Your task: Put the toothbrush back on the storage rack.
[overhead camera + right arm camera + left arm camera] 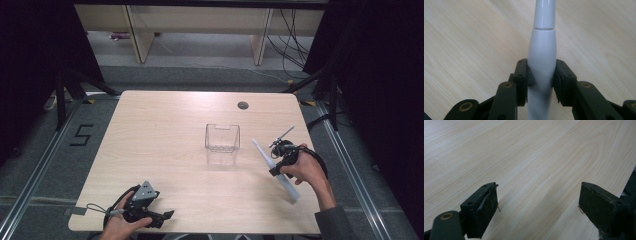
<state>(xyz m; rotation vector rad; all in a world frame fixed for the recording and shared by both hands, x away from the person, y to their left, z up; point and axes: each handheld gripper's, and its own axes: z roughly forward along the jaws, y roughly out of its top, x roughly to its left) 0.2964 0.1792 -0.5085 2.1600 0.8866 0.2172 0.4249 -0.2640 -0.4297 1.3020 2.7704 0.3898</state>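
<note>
A long white tapered tool, like an electric toothbrush handle (276, 170) (541, 55), is clamped between the pads of my right gripper (275, 166) (541, 80) at the table's right side, lifted off the wood with its thin end toward the clear plastic bin (222, 140). The bin stands near the table's middle, left of that gripper. My left gripper (162, 216) (537, 205) rests at the front left edge, jaws wide apart with bare tabletop between them.
The light wooden table (165, 130) has a round cable hole (243, 105) at the back. The person's hands come in at the front left and right. Beyond the table are grey floor, cables and wooden furniture legs.
</note>
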